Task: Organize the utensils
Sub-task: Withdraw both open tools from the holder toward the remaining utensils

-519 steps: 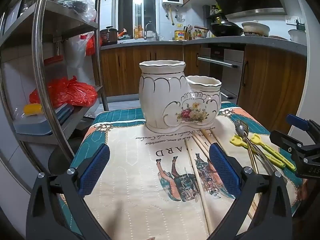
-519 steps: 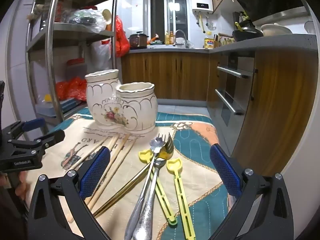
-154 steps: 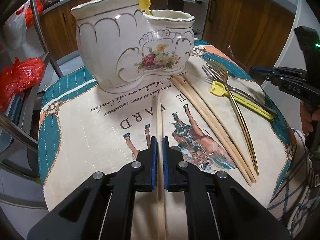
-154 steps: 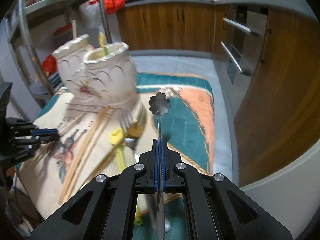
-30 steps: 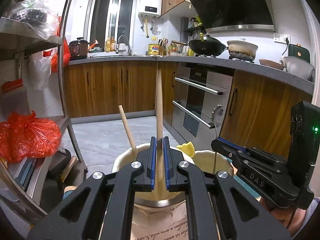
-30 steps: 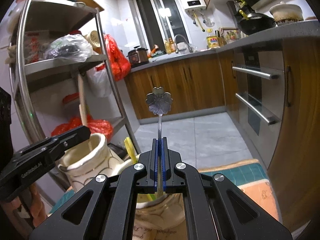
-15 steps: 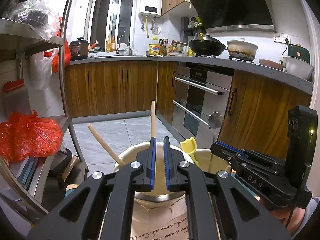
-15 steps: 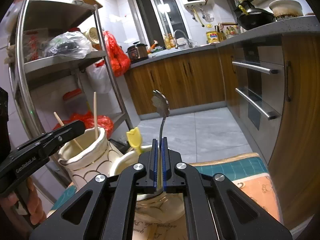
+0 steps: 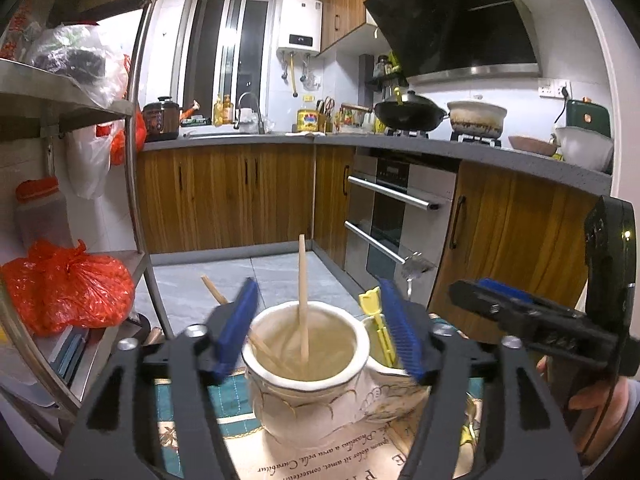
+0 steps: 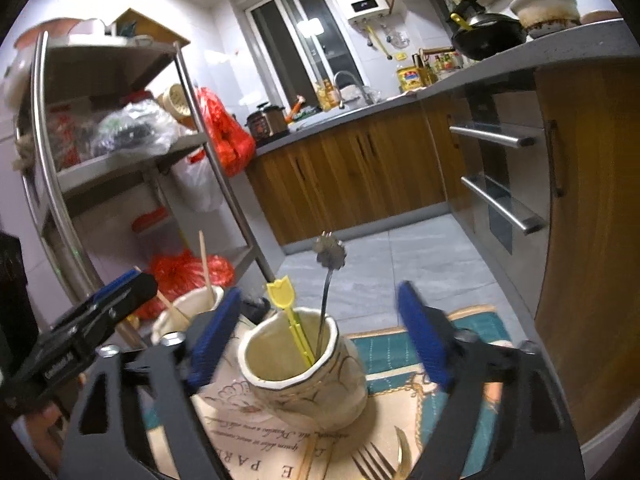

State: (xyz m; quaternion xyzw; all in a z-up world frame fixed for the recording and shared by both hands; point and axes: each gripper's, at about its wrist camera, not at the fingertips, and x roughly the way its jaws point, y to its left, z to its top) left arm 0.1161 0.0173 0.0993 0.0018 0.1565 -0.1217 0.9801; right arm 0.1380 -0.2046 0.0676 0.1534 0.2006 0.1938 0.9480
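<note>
The left gripper (image 9: 316, 330) stands wide apart above the taller cup of a white ceramic double-cup utensil holder (image 9: 308, 400); its jaws have just been opening, and nothing is pressed between them. A wooden chopstick (image 9: 303, 296) stands nearly upright in that cup, rising in the gap between the blue pads (image 9: 236, 332) without touching either. A second chopstick (image 9: 214, 292) leans out over the rim toward the left pad. Just beyond the right pad, a yellow plastic utensil (image 9: 370, 306) sticks up from the lower cup.

The right gripper (image 10: 320, 340) is likewise spread wide, its jaws having just been opening, and it holds nothing. Directly ahead of it and between its blue pads (image 10: 424, 344) sits the lower cup of the utensil holder (image 10: 304, 384). In that cup stand a metal spoon with a flower-shaped end (image 10: 330, 256), leaning on the far rim, and the yellow plastic utensil (image 10: 288, 316), tilted to the left. Neither touches the pads. The taller cup with its chopsticks (image 10: 205, 264) lies to the left, partly behind the left finger.

The holder rests on a printed placemat (image 10: 472, 320) under both tools. Close below the right gripper, a gold fork (image 10: 372, 464) lies on the mat. Each gripper appears at the edge of the other's view, with part of a hand (image 9: 596, 396) behind it.
</note>
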